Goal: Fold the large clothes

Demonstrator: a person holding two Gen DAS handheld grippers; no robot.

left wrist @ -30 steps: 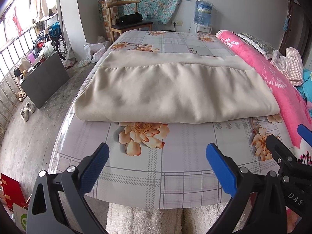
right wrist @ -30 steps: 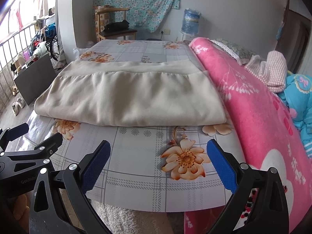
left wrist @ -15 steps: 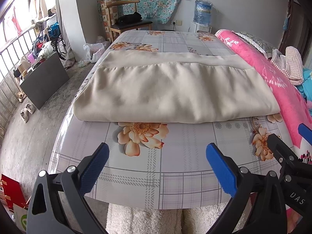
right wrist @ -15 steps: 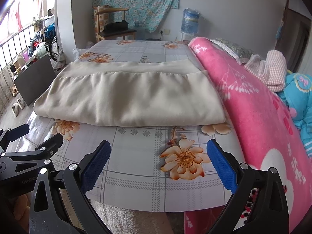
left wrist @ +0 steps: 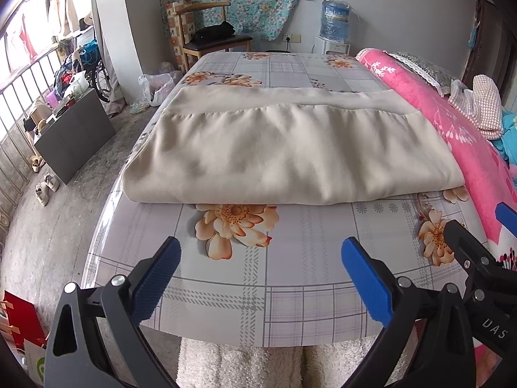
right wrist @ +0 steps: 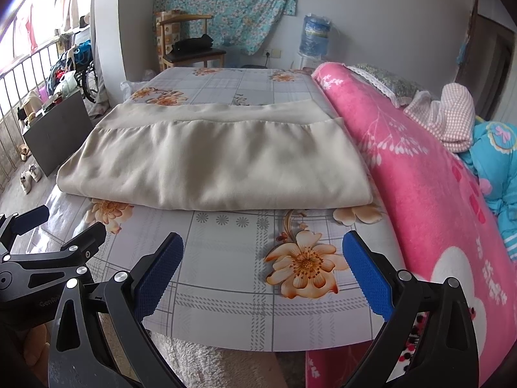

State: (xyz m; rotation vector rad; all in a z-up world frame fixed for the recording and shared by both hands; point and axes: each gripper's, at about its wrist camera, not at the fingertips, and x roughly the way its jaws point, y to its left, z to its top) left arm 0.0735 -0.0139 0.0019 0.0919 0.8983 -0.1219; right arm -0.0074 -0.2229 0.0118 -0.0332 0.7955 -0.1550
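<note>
A large beige garment (left wrist: 284,148) (right wrist: 213,158) lies folded into a wide rectangle across the middle of the flowered bed sheet (left wrist: 258,278) (right wrist: 232,274), its rounded fold facing me and a flat band along its far side. My left gripper (left wrist: 258,274) hovers open over the near edge of the bed, well short of the garment, nothing between its blue pads. My right gripper (right wrist: 263,273) stands open beside it, also empty. Each gripper shows at the edge of the other's view.
A pink blanket (right wrist: 420,174) runs along the bed's right side, with a checked cloth (right wrist: 449,116) and blue bedding (right wrist: 497,161) beyond. A wooden chair (left wrist: 210,38) and a water bottle (left wrist: 336,16) stand at the far wall. A dark board (left wrist: 71,135) and shoes (left wrist: 45,187) sit on the floor left.
</note>
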